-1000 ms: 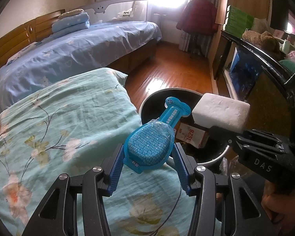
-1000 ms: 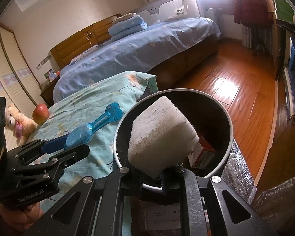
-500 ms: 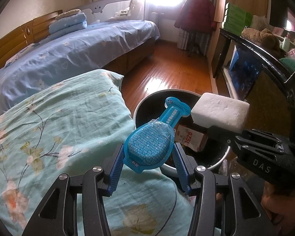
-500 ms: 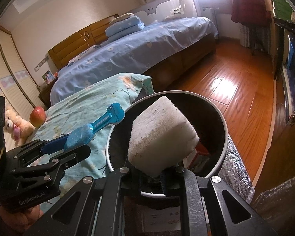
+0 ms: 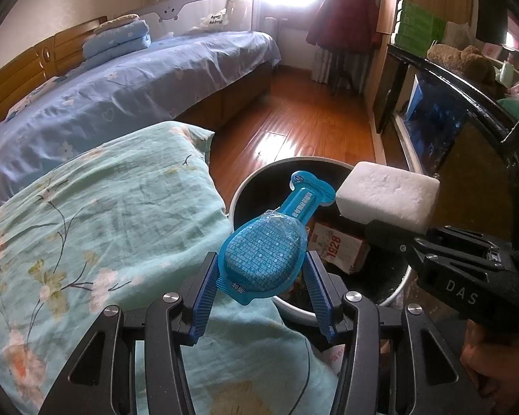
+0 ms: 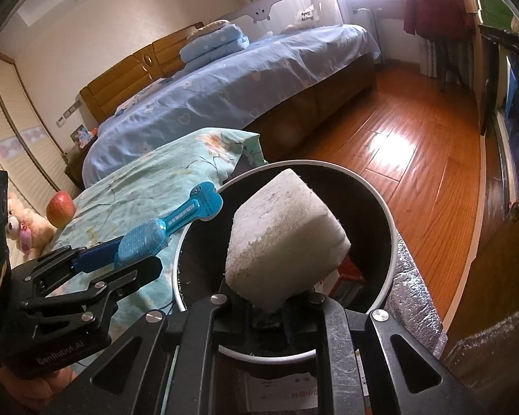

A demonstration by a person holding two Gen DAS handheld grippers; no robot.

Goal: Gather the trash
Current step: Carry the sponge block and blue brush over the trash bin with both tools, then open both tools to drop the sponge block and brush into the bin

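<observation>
My left gripper is shut on a blue plastic blister pack, gripped by its round end; the pack's narrow neck reaches out over the rim of a round black bin with a white rim. My right gripper is shut on a white foam block, held above the bin. In the left wrist view the foam block hangs over the bin's right side. In the right wrist view the blue pack sits at the bin's left edge. A red-and-white carton lies inside the bin.
A bed with a teal floral cover lies left of the bin, with an apple and a plush toy on it. A blue-sheeted bed stands behind. Wooden floor stretches beyond; a dark cabinet lines the right.
My left gripper has carried the blue pack right, from over the teal cover to the bin's rim. The right gripper and foam block have stayed put.
</observation>
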